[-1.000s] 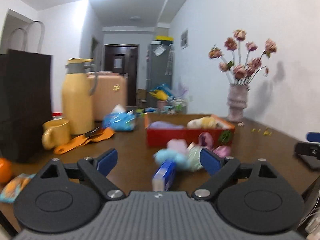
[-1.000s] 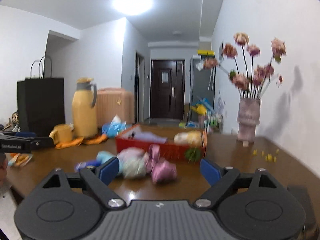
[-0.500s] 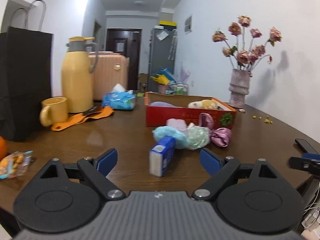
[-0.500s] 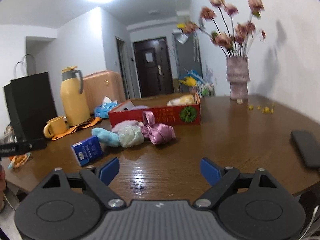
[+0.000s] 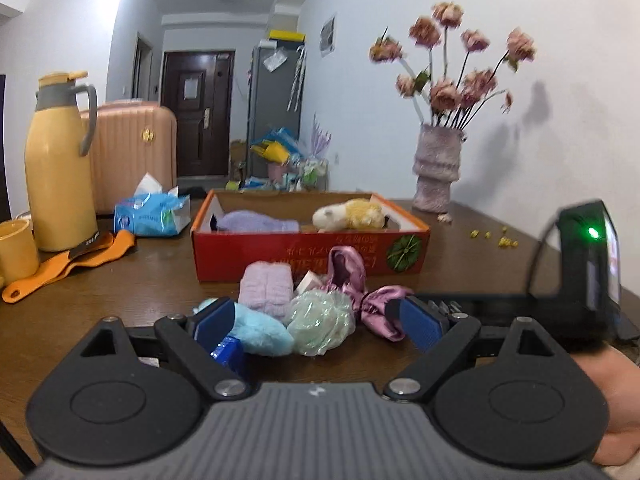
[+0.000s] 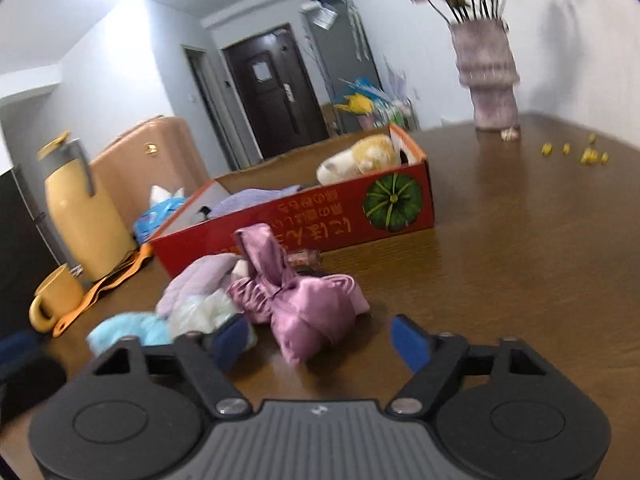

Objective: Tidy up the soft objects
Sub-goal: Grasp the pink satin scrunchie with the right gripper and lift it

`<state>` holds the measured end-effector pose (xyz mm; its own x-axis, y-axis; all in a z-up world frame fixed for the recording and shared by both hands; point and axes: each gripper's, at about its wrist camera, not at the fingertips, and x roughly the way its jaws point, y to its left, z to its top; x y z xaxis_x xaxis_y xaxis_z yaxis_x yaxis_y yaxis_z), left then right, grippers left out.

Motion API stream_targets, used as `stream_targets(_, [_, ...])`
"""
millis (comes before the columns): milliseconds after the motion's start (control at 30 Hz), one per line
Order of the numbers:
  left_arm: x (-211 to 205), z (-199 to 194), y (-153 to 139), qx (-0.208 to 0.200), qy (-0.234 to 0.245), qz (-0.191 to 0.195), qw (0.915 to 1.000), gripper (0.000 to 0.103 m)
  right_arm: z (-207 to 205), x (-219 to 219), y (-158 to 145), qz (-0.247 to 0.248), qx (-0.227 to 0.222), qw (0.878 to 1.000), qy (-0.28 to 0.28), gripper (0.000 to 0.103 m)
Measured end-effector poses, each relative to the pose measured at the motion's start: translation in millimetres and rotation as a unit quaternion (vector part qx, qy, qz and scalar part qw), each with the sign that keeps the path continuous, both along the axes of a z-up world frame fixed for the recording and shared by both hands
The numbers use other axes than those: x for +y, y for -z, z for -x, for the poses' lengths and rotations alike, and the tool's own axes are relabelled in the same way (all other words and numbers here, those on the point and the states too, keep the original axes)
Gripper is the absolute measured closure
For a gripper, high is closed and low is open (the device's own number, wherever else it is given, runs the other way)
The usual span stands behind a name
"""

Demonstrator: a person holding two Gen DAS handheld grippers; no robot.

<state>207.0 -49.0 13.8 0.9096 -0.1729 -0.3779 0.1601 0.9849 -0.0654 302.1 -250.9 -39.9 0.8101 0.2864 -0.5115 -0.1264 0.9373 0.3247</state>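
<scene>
Brown wood of the table (image 5: 120,304) is being covered by everything in sight. Toward the back, a red cardboard box (image 5: 310,254) is being occupied by a lilac knitted piece (image 5: 258,222) on its left side and a yellow-and-white plush toy (image 5: 348,216) on its right. At the left, a yellow thermos jug (image 5: 60,168) is being flanked by a yellow mug (image 5: 14,248), an orange strap (image 5: 60,266) and a blue tissue pack (image 5: 150,214); a vase of dried roses (image 5: 436,176) is being kept by the wall at the right.

Just in front of the box, a heap of soft things is being displayed: a pale purple folded cloth (image 5: 266,288), a pink satin bundle (image 6: 308,304), a mint mesh puff (image 5: 320,322) and a light blue fluffy piece (image 5: 260,330), all touching one another.

Both tools are being held low near the heap with their jaws spread wide and nothing between the pads. The left gripper (image 5: 316,322) is being pointed at the mint puff and blue piece, with a small blue packet (image 5: 228,354) just behind its left pad. The right gripper (image 6: 320,340) is being aimed at the pink bundle, which is lying just ahead of its fingers.
</scene>
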Motion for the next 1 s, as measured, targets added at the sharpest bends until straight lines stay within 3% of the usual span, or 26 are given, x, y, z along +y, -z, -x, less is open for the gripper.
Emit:
stream_targets(33, [-1.7, -4.0, 2.7, 0.006, -0.002, -0.002, 1.0, 0.012, -8.2, 1.4, 3.1, -0.001, 0.006, 1.0, 0.0, 0.046])
stream_targets(100, [-3.7, -8.2, 5.4, 0.013, -0.004, -0.003, 0.9999, 0.012, -19.5, 0.9, 9.4, 0.004, 0.018, 1.0, 0.003, 0.079])
stream_targets(300, [-12.8, 1.6, 11.6, 0.013, 0.014, -0.004, 0.9998, 0.012, 9.5, -38.4, 15.1, -0.014, 0.013, 1.0, -0.003, 0.088])
stream_targets(467, [-17.3, 14.3, 26.2, 0.044, 0.074, 0.063, 0.9943, 0.012, 69.3, -59.1, 14.1, 0.013, 0.009, 0.995, -0.103, 0.089])
stream_targets(567, [-23.1, 11.4, 31.3, 0.069, 0.081, 0.088, 0.9904, 0.012, 95.8, -65.6, 11.9, 0.012, 0.012, 0.99, -0.138, 0.084])
stream_targets(633, [-27.9, 5.2, 30.1, 0.078, 0.079, 0.095, 0.9893, 0.012, 105.2, -72.8, 8.0, 0.015, 0.006, 0.991, -0.13, 0.079])
stream_targets(700, [-33.2, -3.0, 24.8, 0.074, 0.08, 0.098, 0.9892, 0.012, 106.9, -81.4, 3.7, 0.005, 0.003, 0.994, -0.11, 0.06])
stream_targets(767, [-38.9, -13.8, 16.1, 0.063, 0.077, 0.102, 0.9898, 0.012, 106.2, -88.2, 0.7, -0.017, -0.006, 0.995, -0.095, 0.052])
stream_targets(867, [-46.2, -35.4, 7.8, 0.039, 0.075, 0.111, 0.9903, 0.012, 92.8, -93.4, 2.0, -0.063, 0.0, 0.996, -0.064, 0.052])
stream_targets(900, [-49.9, -43.1, 7.9, 0.039, 0.075, 0.111, 0.9902, 0.014, 87.9, -91.9, 4.1, -0.067, 0.003, 0.996, -0.053, 0.053])
stream_targets(967, [-58.8, -58.1, 13.5, 0.058, 0.089, 0.097, 0.9895, 0.038, 80.4, -85.3, 9.6, -0.056, 0.012, 0.998, -0.035, 0.059])
stream_targets(1000, [-62.7, -62.0, 18.0, 0.079, 0.104, 0.085, 0.9878, 0.064, 77.8, -81.3, 12.5, -0.051, 0.012, 0.998, -0.033, 0.064])
